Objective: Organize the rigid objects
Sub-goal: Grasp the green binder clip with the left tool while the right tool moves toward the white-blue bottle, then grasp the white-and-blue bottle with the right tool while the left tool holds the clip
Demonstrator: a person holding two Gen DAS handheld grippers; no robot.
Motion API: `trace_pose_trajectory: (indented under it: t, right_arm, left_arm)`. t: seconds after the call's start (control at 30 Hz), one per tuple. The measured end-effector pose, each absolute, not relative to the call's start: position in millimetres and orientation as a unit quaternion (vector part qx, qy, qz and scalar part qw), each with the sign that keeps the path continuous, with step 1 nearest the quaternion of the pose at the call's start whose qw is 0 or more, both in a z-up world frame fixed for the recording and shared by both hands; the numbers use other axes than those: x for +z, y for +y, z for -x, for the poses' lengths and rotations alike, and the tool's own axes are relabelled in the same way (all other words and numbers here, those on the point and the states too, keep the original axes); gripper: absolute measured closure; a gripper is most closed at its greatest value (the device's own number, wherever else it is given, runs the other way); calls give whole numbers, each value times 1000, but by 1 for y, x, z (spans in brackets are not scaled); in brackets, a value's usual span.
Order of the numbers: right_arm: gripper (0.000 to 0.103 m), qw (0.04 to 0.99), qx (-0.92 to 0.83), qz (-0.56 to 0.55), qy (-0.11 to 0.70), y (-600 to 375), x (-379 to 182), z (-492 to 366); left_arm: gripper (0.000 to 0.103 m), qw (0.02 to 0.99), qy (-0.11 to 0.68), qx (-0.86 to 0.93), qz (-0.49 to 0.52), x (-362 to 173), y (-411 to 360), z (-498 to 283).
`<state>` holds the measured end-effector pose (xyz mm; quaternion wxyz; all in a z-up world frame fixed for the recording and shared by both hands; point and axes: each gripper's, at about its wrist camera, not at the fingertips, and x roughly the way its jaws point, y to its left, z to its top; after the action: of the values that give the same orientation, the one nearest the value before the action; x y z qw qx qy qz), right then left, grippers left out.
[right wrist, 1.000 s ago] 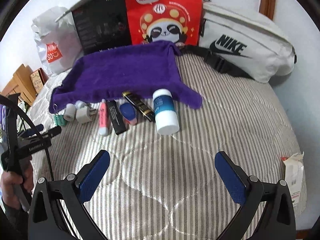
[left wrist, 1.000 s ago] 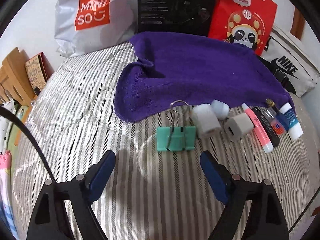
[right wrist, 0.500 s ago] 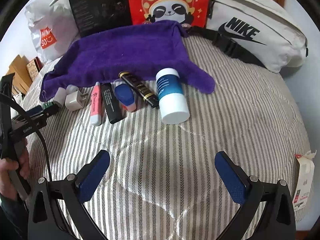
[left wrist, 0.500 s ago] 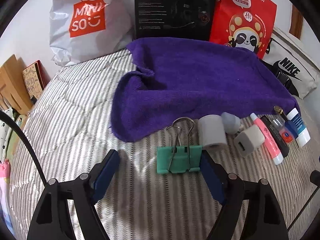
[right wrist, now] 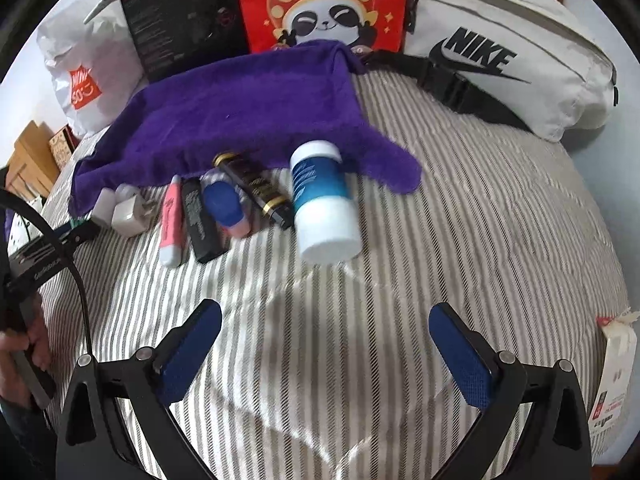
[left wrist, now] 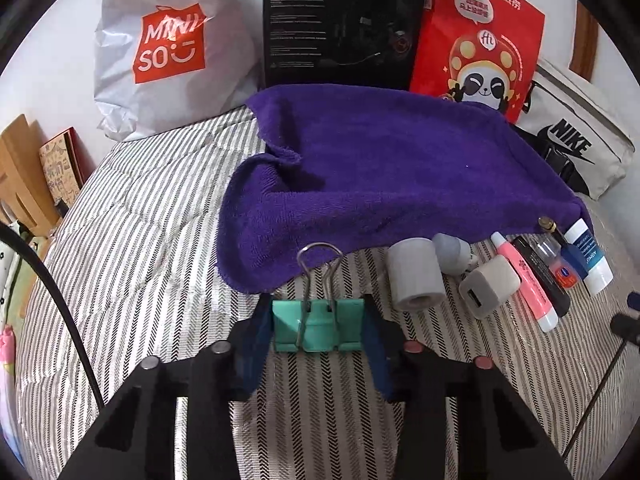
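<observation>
Left claw point(left wrist: 318, 330) is closing around the green binder clip point(left wrist: 318, 330) to lift it; right claw point(right wrist: 324, 354) hangs released.

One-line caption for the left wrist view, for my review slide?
Left gripper closing its fingers on a teal metal binder clip lying on the striped bedspread before a purple towel.

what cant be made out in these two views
- Left wrist view: whether the left gripper pads already press the green binder clip; jaws closing, contact blurred.
- Right wrist view: binder clip nearly hidden behind the left gripper.
- Both views: anything beneath the purple towel.
- Black box text too small.
</observation>
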<state>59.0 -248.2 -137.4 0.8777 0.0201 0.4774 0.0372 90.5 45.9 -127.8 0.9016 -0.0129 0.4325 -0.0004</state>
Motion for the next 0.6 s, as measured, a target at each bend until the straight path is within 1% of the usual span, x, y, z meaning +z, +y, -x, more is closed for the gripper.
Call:
trace_pose_trajectory:
  t: [0.17,0.23,0.27,0.3,0.33,0.37,0.4,0.47,0.5,0.53,0.6]
  right_arm:
    - [5,897,26,-14,441,-251,-127,-74]
    - [7,901,26,-17,433,-253,-126,-85]
    - [11,902,29,-21,431,-253,-126,-90]
    - [19,903,38,-24,428,-252,-128,-96]
    - [24,902,44,-26,429,-253,-130,-101]
    - [33,899,49,-27,435,-254,-133,-107]
    - [39,895,57,-30,441,-254,-138,-113]
    - [45,888,69,-36,453,-255,-147,-123]
    - [52,890,76,-40,447,-255,-148,-124]
    - [54,894,80,-41,438,-255,-148,-124]
    - [54,894,82,-41,438,-257,-148,-124]
  left_arm:
    - [64,901,433,2,8,-128,43,-90]
    - [64,901,433,1,8,-128,44,-90]
    - [64,901,433,0,11,-128,45,-90]
    - [64,901,433,-1,12,-128,45,-90]
    - [64,902,433,-1,14,-128,46,-90]
    - [64,902,432,-2,15,-128,46,-90]
    - [64,902,433,-2,14,-128,46,-90]
    - [64,901,433,0,11,-128,45,-90]
    - [64,901,433,0,11,-128,46,-90]
    - [64,901,433,-1,12,-128,46,-90]
    - [64,901,433,-2,14,-128,47,-90]
